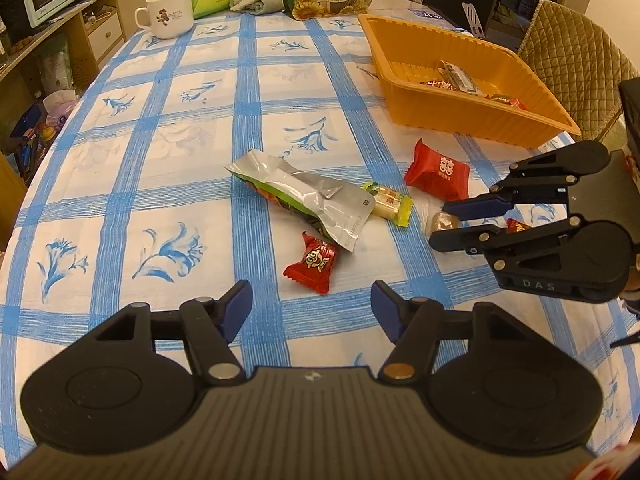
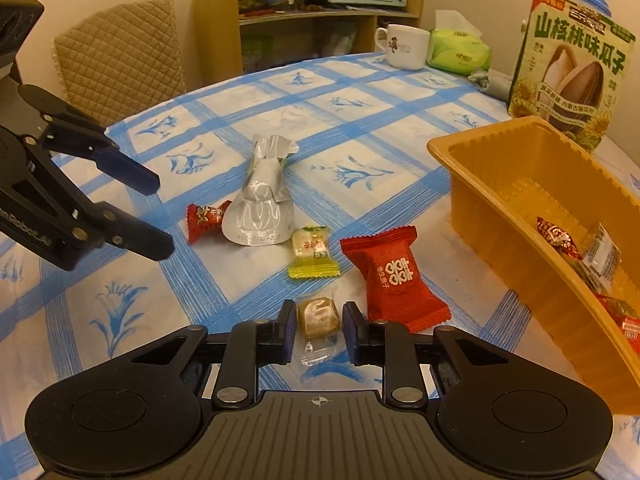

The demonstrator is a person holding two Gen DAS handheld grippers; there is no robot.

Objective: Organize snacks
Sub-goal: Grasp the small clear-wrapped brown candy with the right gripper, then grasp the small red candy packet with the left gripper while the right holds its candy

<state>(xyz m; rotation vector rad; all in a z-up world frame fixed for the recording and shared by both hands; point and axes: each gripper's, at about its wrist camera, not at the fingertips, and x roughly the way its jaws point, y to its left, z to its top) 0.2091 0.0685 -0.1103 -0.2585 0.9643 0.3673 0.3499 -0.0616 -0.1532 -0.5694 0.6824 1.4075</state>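
At six o'clock, my right gripper [image 2: 318, 330] clamps the clear-wrapped brown candy [image 2: 318, 317]; left gripper [image 1: 312, 310] gapes empty. Next: lift toward the orange plastic tray [image 2: 472, 184] at three o'clock.

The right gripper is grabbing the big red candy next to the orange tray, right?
Not quite. The right gripper is closed on the small brown candy in clear wrap. The big red candy lies untouched beside it, near the orange tray. The right wrist view shows this.
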